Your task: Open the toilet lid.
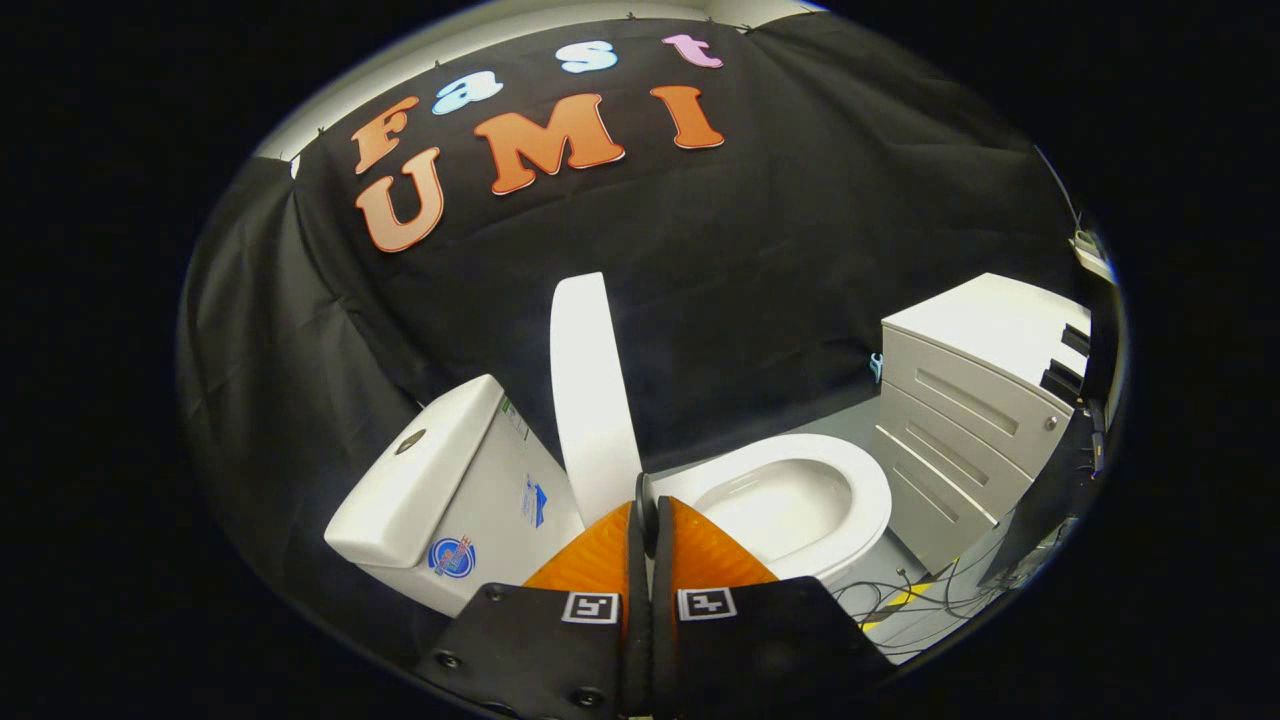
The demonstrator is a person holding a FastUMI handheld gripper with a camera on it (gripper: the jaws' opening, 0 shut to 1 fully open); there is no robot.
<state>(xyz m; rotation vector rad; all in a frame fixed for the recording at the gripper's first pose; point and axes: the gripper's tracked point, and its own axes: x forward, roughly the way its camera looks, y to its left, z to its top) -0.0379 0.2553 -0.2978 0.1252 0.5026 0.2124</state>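
lid (590,390) upright between tank (440,490) and bowl (800,500)

The camera rides on the gripper (645,500) and looks forward along its two fingers, which lie pressed together with nothing between them. It sits above and close to the toilet (790,500), tilted so the scene leans. From there it faces the bowl just beyond the fingertips, the cistern (450,480) beside it, and the drawer cabinet (975,400) past the toilet.

1. Toilet lid (590,400), just ahead of the claw (648,510): glossy smooth white.
2. Tank (440,480): same gloss.
3. Claw fingers (690,550): ribbed orange plastic, pressed together.
4. Drawer cabinet (960,420) beyond: matt grey, metal locks.
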